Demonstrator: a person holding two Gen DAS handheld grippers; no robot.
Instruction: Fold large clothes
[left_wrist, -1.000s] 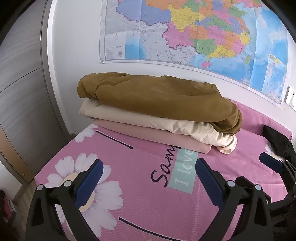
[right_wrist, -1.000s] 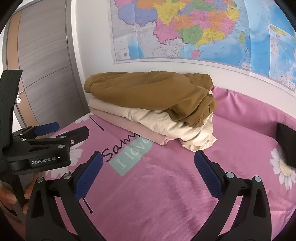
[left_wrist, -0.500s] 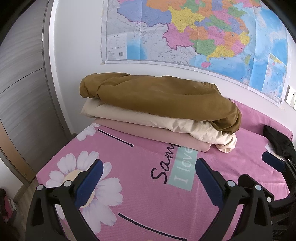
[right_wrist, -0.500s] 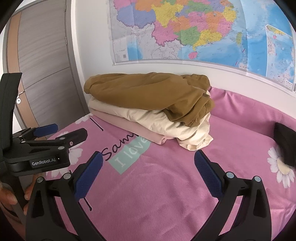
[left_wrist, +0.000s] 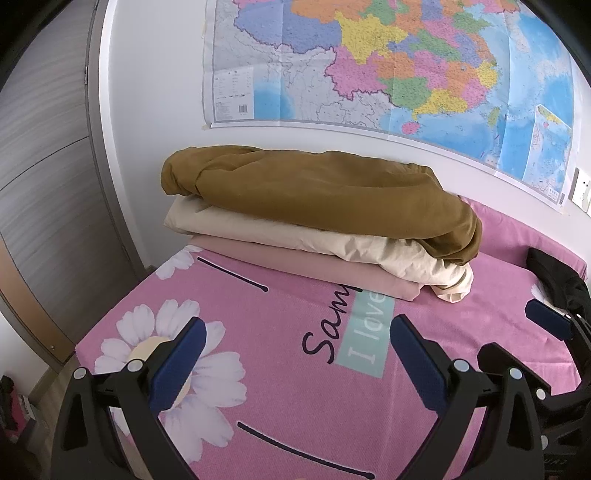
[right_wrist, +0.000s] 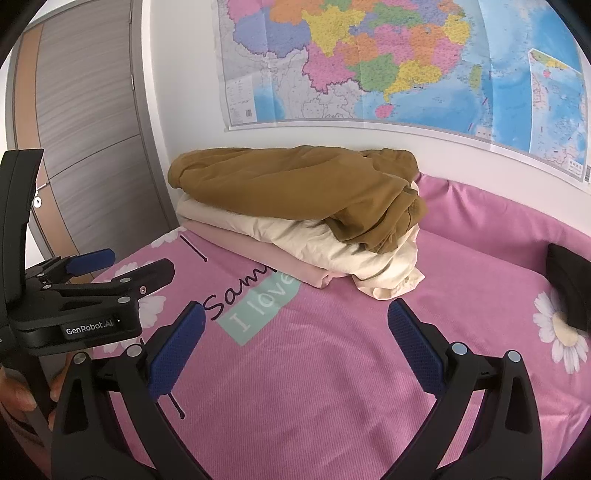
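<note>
Both cameras have drifted a little closer to the bed since a second ago, so the pile of clothes sits a bit more in the middle of each view; nothing on the bed has moved. On the far left stands a grey wooden door (right_wrist: 88, 122); only the right camera shows its handle side. Next comes the left gripper (left_wrist: 295, 354), fingers wide apart with nothing between them, hanging over a white daisy (left_wrist: 166, 354) printed on the pink bed sheet (left_wrist: 295, 406). The right camera shows this same gripper from the side, with a hand (right_wrist: 22, 398) holding its grip at the picture's left edge. In the middle, at the back of the bed by the white wall, lies the stack: a brown garment (left_wrist: 325, 199) on top, a cream one (left_wrist: 317, 243) under it, and a pale pink one (left_wrist: 306, 266) at the bottom, all folded. Above hangs a big coloured map (left_wrist: 388, 66). The right gripper (right_wrist: 295, 332) is also spread wide and holds nothing, over the sheet in front of the stack. On the far right lies a black cloth (left_wrist: 554, 277); the left camera shows it crumpled, the right camera shows only a dark edge of it. Only the left camera shows a wall switch (left_wrist: 581, 188).
</note>
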